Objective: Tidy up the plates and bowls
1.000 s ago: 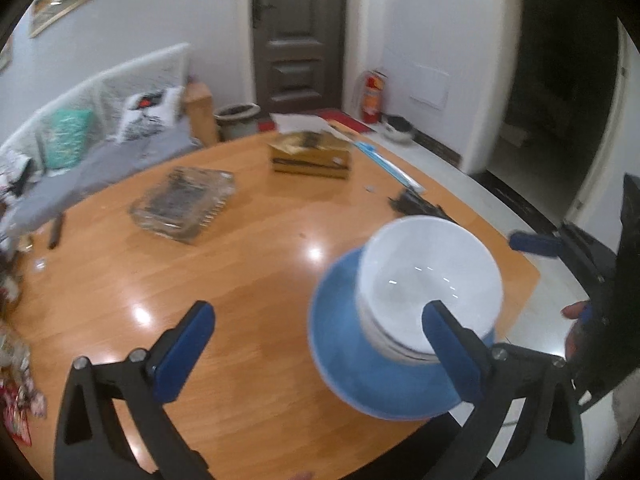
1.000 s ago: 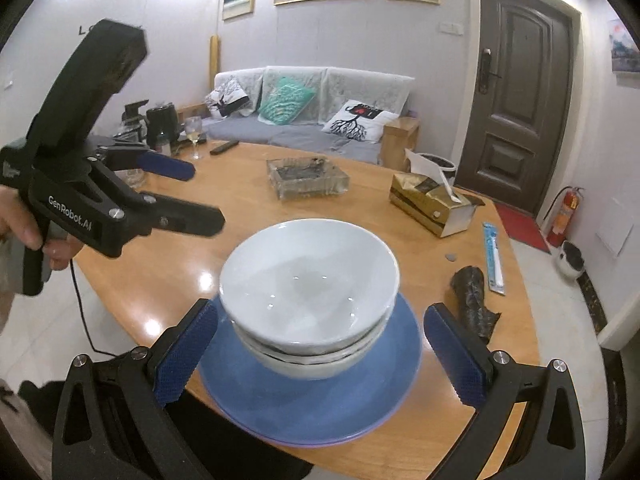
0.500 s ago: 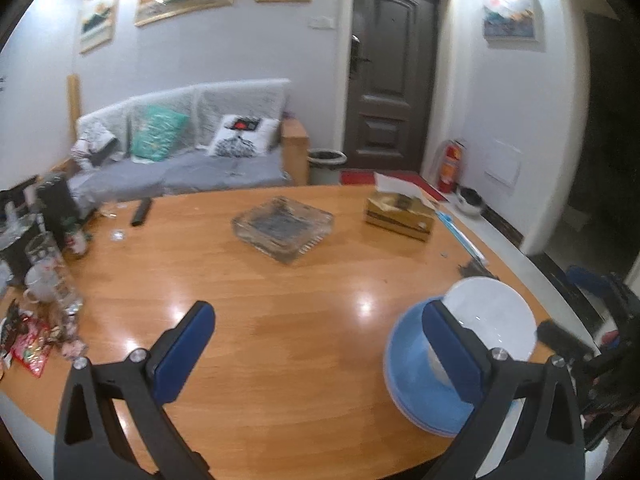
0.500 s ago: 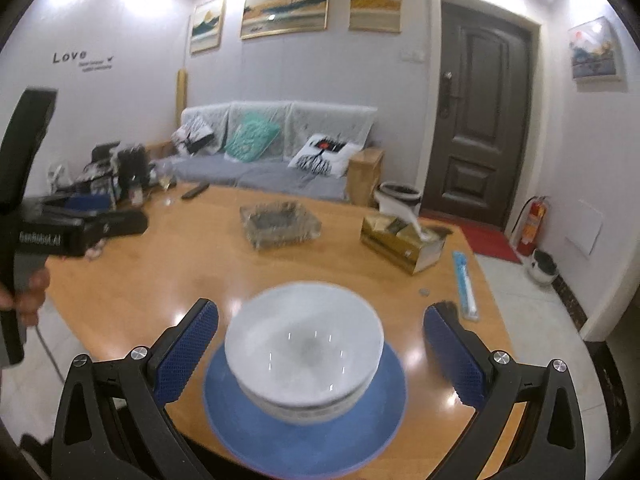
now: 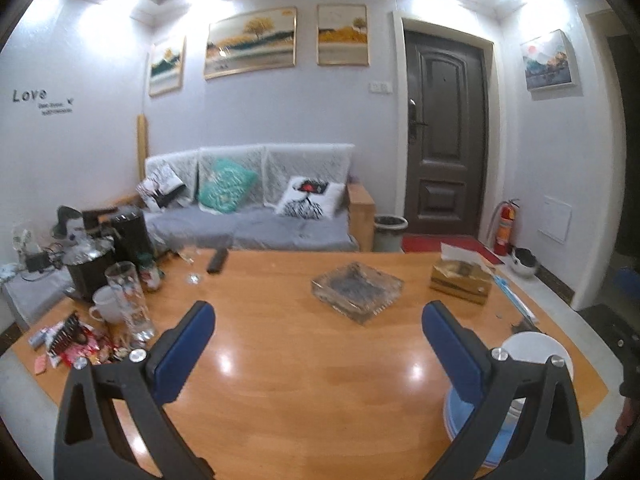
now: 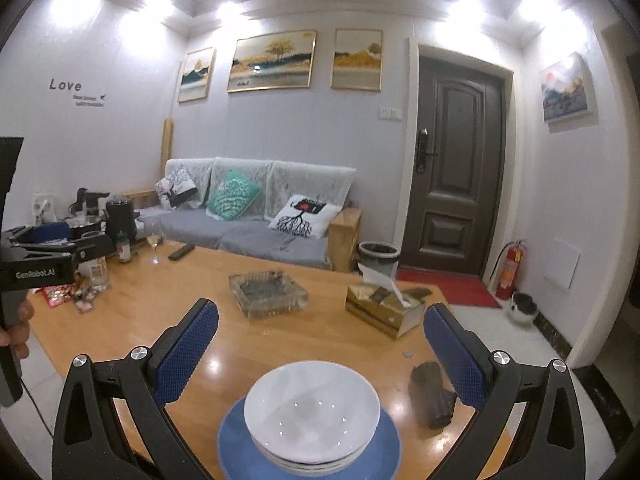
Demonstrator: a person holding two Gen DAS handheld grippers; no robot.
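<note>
White bowls (image 6: 312, 414) sit nested in a stack on a blue plate (image 6: 236, 448) near the front edge of the wooden table (image 6: 192, 304). My right gripper (image 6: 320, 354) hangs open above and behind the stack, touching nothing. In the left wrist view the same white bowls (image 5: 532, 350) and blue plate (image 5: 454, 422) lie at the lower right, partly hidden by a blue-padded finger. My left gripper (image 5: 318, 350) is open over bare tabletop, well left of the stack. The left gripper's body (image 6: 44, 264), held by a hand, shows at the right wrist view's left edge.
A glass ashtray (image 6: 268, 292) sits mid-table, a tissue box (image 6: 384, 310) to its right, a dark lump (image 6: 434, 398) by the plate. Glasses, a mug (image 5: 106, 308), snack wrappers and kettles crowd the table's left end. A sofa (image 5: 248, 216) stands behind.
Both grippers have pulled back and tilted up from the bowl stack, which now sits lower and smaller in both views. The left gripper swung away to the left.
</note>
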